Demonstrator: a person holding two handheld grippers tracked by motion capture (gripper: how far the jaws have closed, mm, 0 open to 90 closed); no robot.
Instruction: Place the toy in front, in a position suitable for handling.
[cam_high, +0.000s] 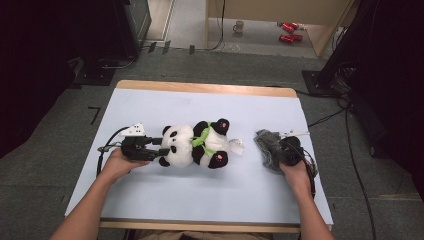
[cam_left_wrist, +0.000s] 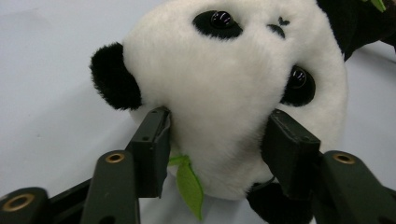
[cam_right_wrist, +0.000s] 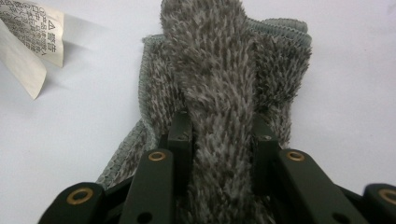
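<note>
A black-and-white plush panda (cam_high: 195, 145) with a green leaf collar lies on its back at the middle of the white-covered table (cam_high: 200, 195), head toward the left. My left gripper (cam_high: 159, 147) comes in from the left. In the left gripper view its pads (cam_left_wrist: 156, 130) press into the fur on both sides of the panda's head (cam_left_wrist: 224, 79). A crumpled grey fuzzy cloth (cam_high: 267, 142) lies at the right. My right gripper (cam_high: 277, 150) is shut on a raised fold of that cloth (cam_right_wrist: 210, 56), which stands bunched between the jaws.
The panda's white care label (cam_high: 237, 145) lies on the table between toy and cloth, and shows at the top left of the right gripper view as label (cam_right_wrist: 32, 37). On the floor beyond the table are a mug (cam_high: 239, 26) and red cans (cam_high: 289, 31). Cables run along the right.
</note>
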